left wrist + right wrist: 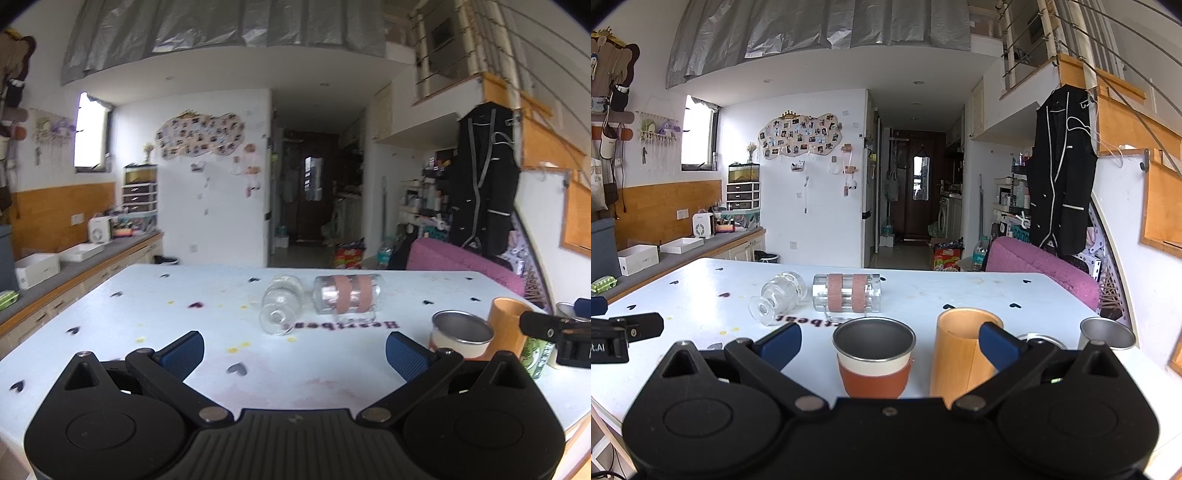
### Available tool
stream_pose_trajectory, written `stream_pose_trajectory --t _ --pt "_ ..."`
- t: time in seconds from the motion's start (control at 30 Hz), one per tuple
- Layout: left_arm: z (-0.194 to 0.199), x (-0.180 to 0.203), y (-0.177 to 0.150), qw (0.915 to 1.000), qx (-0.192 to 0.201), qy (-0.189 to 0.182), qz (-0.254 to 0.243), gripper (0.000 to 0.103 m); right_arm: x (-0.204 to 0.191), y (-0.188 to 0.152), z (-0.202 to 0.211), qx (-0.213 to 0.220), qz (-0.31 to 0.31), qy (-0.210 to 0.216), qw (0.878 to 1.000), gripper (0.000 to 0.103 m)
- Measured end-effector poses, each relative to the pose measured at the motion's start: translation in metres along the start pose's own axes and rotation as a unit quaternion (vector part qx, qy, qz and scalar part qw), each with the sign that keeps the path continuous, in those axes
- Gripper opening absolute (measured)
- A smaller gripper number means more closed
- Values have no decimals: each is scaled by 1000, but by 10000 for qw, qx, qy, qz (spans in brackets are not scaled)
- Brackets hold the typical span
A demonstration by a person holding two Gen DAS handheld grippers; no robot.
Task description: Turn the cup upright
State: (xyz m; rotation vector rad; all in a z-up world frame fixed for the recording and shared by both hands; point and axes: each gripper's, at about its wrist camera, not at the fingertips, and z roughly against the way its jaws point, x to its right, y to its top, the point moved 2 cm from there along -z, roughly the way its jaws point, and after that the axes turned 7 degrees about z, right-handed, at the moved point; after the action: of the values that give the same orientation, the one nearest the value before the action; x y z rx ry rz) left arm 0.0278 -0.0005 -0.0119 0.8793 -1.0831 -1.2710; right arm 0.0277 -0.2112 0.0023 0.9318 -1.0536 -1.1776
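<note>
Lying on their sides near the middle of the white bench (110, 325) are two glass pieces: a clear stemmed glass (282, 308) with its round foot turned toward the cameras, and just beside it, on its right, a glass mug (347, 297) with two pink bands around the body. The mug's handle rests on the bench surface. The two seem to be very close, but I cannot tell if they touch.

The left gripper (294, 354) is held low over the near part of the bench, its blue-padded jaws spread wide and holding nothing — both lying glasses are well ahead of it. The right gripper (891, 345) is also spread wide with nothing between the pads in contact; a steel cup with an orange sleeve (873, 356) stands upright just in front of it, between the jaws in the view. A bamboo-coloured cup (964, 350) stands upright beside it on the right, partly behind the right finger. Further right stands a small metal cup (1106, 332), also upright.

Small dark hearts and dark printed letters mark the bench top. Behind the bench there is a pink chair (1041, 266).
</note>
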Motion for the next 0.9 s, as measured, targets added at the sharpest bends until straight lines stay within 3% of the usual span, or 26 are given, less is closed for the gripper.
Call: stream_pose_trajectory --t 0.3,0.57,0.73,0.9 --pt "-42 11 7 9972 -138 -464 -568 103 -6 -15 -7 -10 -85 67 9999 103" --pt "-125 23 18 9928 -819 -582 -650 103 -1 -33 -13 -44 -200 115 9997 103" --pt "-172 41 26 9909 -877 -643 -788 103 8 -43 -19 -104 -273 93 9995 103" --pt "-220 55 31 9894 -1080 -814 -534 91 20 -55 -24 -175 -366 56 9992 103"
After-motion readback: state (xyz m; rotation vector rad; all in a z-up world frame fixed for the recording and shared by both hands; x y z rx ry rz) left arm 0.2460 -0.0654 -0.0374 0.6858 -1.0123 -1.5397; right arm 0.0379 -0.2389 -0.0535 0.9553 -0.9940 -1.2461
